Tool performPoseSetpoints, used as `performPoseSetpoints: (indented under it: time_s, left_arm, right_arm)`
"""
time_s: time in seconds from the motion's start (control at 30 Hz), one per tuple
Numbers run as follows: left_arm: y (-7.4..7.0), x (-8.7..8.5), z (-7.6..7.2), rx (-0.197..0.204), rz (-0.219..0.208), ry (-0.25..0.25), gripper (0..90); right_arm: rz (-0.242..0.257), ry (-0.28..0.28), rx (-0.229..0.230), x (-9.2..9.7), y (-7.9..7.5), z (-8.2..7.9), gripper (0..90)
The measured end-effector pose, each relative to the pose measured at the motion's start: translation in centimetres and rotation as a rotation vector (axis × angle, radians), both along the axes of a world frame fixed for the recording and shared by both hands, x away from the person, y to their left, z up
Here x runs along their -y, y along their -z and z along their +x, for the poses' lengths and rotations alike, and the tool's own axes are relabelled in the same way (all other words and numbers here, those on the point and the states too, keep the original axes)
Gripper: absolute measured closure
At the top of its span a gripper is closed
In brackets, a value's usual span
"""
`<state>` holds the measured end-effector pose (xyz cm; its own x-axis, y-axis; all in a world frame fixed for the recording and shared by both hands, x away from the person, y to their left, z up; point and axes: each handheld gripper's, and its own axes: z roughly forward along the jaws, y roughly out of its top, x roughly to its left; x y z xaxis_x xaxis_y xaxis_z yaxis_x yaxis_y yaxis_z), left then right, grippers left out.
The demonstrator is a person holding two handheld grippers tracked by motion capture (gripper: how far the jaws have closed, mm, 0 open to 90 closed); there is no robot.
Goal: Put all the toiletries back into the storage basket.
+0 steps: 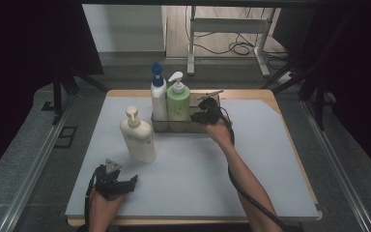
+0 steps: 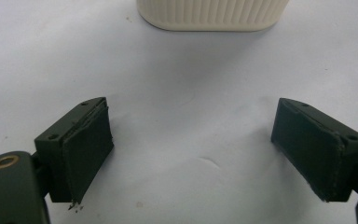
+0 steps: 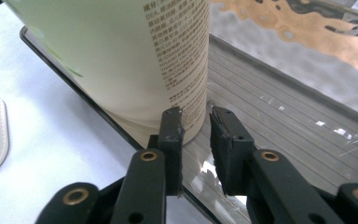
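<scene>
The right claw [image 1: 204, 116], jaws narrowly parted over the clear plastic tray's [image 3: 279, 109] near rim at the worktop's [image 1: 251, 159] far edge, holds nothing; swinging sideways could topple the green pump bottle [image 1: 178, 104] standing inside it.

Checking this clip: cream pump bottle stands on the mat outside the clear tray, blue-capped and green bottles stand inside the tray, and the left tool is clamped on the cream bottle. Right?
Not quite. The left tool is open and apart from the cream bottle, as the left gripper view shows. The rest holds: blue-capped bottle and green bottle stand in the clear tray.
</scene>
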<state>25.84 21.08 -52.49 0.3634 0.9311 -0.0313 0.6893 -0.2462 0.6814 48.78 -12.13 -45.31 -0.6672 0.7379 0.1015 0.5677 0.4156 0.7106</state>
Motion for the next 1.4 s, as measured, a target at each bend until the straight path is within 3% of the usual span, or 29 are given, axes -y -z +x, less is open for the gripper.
performPoseSetpoints:
  time_s: [0.43,0.93,1.23,1.4]
  left_arm:
    - [0.0,0.0,0.0,0.000,0.001,0.001,11.7]
    - [0.0,0.0,0.0,0.000,-0.001,0.001,11.6]
    - [0.0,0.0,0.0,0.001,0.000,0.000,11.6]
    - [0.0,0.0,0.0,0.001,0.000,0.000,11.7]
  right_arm:
    - [0.000,-0.011,0.058,0.9,-1.4,-1.1,55.2]
    - [0.011,-0.072,0.087,1.6,-2.7,-3.3,38.3]
    - [-0.021,-0.112,0.102,1.8,-2.8,-4.9,27.3]
    - [-0.010,-0.117,0.120,2.2,-3.1,-5.7,21.9]
